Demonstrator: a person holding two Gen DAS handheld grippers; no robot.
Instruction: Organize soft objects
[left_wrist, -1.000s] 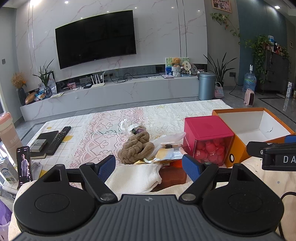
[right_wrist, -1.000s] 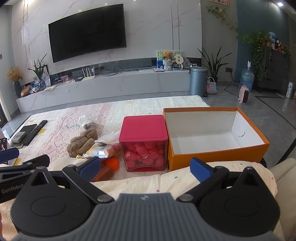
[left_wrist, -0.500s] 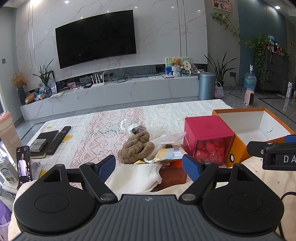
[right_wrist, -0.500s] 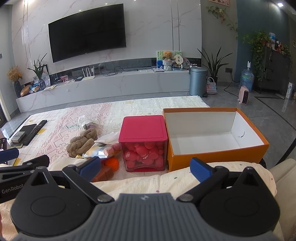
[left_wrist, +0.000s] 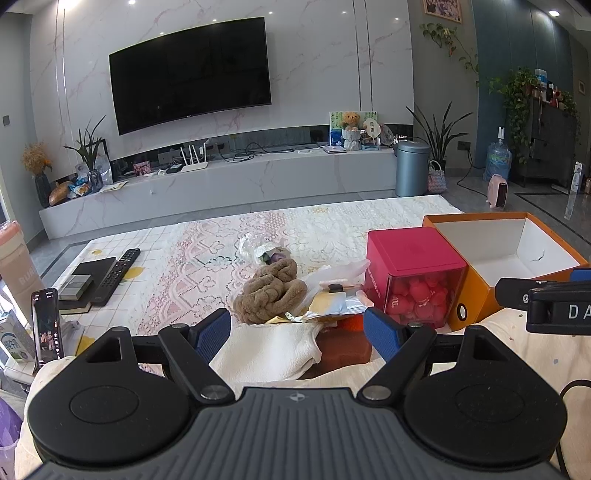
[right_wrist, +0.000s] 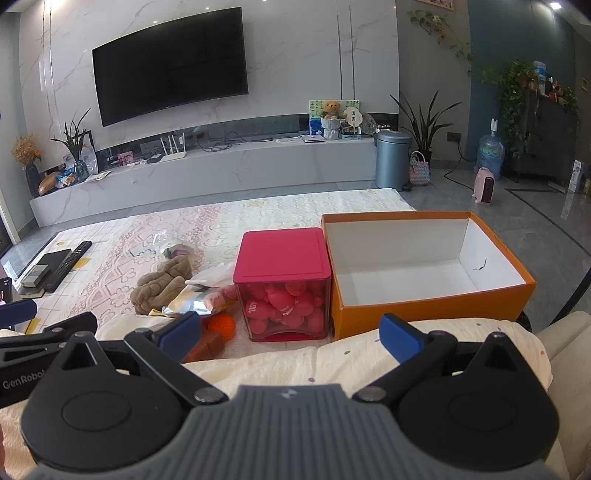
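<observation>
Orange cardboard is your target: the open box (right_wrist: 428, 306) sits on the far right of the lace-covered table (left_wrist: 229, 258), looks empty, and seems the likeliest home for the soft things. Just to its left, touching or nearly so, stands the red-lidded container (right_wrist: 282, 258), already full of pink pieces; leave it alone.

Left of that lies the loose pile you have to sort. Start with the white cloth (left_wrist: 269, 350), the biggest piece and the nearest one, directly between the left gripper's fingers in the left wrist view. Pinch it near a folded edge so it lifts as one bundle and does not drag the crinkly packets (left_wrist: 332, 302) behind it. Beyond it sits the brown knotted plush (left_wrist: 271, 293); take it around a thick coil, since a thin loop would probably slip. The orange ball (right_wrist: 221, 326) and the brown block (left_wrist: 345, 349) beside it are smallest; save them for last, as I judge they may roll or shift.

Your left gripper (left_wrist: 297, 334) is held level, low over the near table edge, pointing at the pile, its blue pads spread wide with nothing between them. Your right gripper (right_wrist: 290, 334) sits level too, aimed at the container and box, fingers equally wide apart and empty.
</observation>
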